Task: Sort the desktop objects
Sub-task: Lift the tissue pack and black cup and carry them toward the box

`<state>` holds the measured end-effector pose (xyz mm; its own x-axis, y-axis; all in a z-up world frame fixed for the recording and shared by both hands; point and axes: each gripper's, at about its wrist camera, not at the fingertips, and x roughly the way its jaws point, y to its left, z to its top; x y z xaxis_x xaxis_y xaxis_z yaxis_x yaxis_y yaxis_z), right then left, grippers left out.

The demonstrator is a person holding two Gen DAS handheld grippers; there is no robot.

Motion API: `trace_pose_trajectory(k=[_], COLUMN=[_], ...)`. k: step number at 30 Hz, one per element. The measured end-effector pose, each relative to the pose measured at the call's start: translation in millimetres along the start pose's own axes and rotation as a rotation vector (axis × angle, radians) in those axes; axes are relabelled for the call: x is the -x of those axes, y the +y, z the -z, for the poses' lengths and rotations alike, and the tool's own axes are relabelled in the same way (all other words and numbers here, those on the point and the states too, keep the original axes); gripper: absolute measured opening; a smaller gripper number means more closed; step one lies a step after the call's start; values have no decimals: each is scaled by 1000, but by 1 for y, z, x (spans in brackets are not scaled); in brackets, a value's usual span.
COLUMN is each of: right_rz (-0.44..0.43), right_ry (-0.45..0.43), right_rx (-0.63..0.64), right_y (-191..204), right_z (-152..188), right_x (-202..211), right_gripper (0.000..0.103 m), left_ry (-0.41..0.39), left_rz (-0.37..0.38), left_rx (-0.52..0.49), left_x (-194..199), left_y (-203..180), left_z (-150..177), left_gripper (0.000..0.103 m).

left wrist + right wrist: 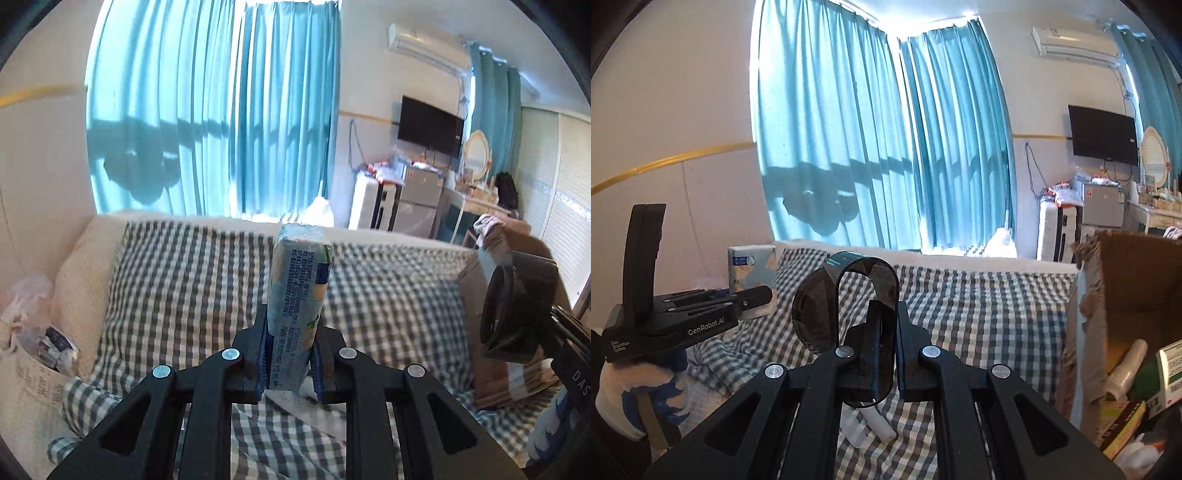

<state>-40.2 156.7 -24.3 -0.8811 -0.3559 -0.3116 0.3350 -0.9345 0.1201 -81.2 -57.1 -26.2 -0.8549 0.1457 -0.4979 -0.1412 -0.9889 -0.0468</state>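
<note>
Left wrist view: the left gripper (pixel 291 354) has its jaws closed on a tissue pack (pixel 301 291), gripping the lower end so the pack stands upright, lifted clear of the bed (pixel 184 280).
Right wrist view: the right gripper (pixel 886 354) has its jaws nearly together on a dark curved plastic piece (pixel 849 302), a rounded smoky item whose exact kind I cannot tell; it too is held off the bed.
Left gripper seen from the right: it sits at the left edge of the right wrist view, held by a gloved hand (pixel 639 398), with the tissue pack sticking up beyond its tips.
Done so far: both items are picked up and carried in the air; neither is set down yet.
Sorted already, by judgement: the cardboard box (pixel 1126 288) at the right edge of the bed holds a plastic roll, small cartons and a book, so it looks like the collecting place.
Left to do: place both held items, probably in that box; a white tube (pixel 879 424) lies on the checked sheet below the right gripper and seems unsorted.
Open room: the middle of the bed is wide and bare, and the space above it is free.
Edges to mind: the torn box rim on the right, the wall along the bed's far edge, and the two grippers close side by side.
Left corner: a bag of scraps (pixel 44 343) sits by the bed's left end.
</note>
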Motion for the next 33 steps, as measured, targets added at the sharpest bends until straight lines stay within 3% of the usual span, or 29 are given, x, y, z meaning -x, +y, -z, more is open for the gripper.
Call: trace_pose_trajectory(k=[13, 27, 33], right_rz=[17, 47, 103], right_ry=[-104, -158, -178], right_rx=[61, 105, 110], right_y=[13, 5, -12], right_z=[-9, -8, -5], right_x=[65, 104, 120], right_gripper=[6, 6, 7], left_ry=[-110, -130, -126], left_rz=[11, 20, 67], left_rx=[-4, -8, -42], left_x=[59, 62, 56], left_y=[-25, -52, -79], left_z=[-4, -3, -6], left_gripper=[19, 19, 19])
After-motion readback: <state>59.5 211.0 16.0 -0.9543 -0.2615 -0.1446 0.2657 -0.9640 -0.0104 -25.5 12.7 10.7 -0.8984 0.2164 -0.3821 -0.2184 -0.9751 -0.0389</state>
